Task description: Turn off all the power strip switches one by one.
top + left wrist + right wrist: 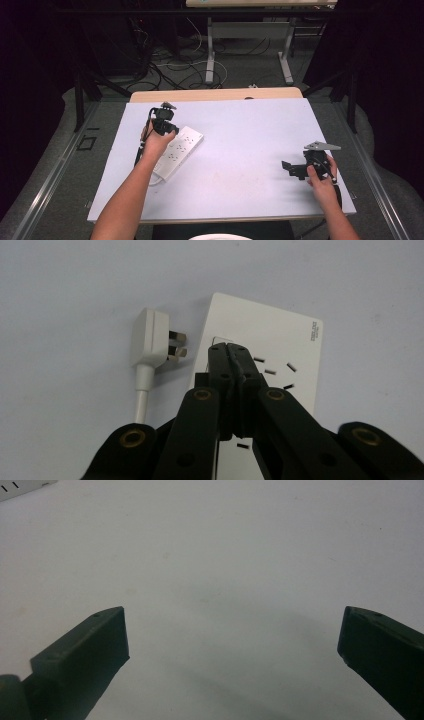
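the left gripper [231, 347] is clenched empty over the white power strip [280, 340] (its plug [150, 337] lies just beside) on the tabletop [240, 130]; the right gripper [232, 635] hangs released, well apart.

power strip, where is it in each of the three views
High view: the white power strip lies left of centre on the table, under the left gripper.
Left gripper view: it sits centre right, behind the shut jaws, with a white plug lying loose beside it.
Right gripper view: a sliver of it at the top left corner.
Shared landmark: the strip's dark socket slots.
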{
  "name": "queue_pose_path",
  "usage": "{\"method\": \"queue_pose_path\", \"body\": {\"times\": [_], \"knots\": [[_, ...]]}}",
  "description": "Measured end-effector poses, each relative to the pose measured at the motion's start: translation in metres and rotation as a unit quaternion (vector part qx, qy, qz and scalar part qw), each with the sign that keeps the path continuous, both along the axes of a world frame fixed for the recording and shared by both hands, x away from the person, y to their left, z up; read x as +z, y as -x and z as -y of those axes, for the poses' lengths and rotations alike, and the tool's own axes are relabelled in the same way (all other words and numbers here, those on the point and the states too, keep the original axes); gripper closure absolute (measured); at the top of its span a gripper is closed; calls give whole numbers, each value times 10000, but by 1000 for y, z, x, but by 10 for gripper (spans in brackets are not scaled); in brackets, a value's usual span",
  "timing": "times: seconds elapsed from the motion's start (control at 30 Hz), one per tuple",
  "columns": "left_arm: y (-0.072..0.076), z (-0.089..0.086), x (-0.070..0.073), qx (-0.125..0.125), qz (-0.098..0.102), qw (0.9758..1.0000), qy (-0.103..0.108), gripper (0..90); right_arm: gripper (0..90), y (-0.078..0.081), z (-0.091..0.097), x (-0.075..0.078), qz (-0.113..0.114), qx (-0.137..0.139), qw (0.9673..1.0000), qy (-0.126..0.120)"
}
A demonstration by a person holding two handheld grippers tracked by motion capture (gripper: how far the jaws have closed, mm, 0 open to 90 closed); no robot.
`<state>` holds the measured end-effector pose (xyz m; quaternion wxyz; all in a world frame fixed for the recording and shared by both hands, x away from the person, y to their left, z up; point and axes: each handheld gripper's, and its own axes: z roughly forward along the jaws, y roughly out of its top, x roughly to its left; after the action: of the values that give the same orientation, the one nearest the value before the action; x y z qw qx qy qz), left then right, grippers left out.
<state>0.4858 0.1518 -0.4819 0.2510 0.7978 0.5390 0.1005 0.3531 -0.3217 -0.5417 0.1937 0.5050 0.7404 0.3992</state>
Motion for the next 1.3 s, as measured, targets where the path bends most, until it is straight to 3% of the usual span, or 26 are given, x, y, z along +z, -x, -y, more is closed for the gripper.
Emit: {"method": "queue_pose_path", "body": {"times": [0.4,1.3], "knots": [[-13,11,2,-10,-20,10000,21,900,0,1,3,1,63,-10,10000,32],[-26,16,-21,132,-197,9997,-28,900,0,1,4,0,50,11,10000,38]]}}
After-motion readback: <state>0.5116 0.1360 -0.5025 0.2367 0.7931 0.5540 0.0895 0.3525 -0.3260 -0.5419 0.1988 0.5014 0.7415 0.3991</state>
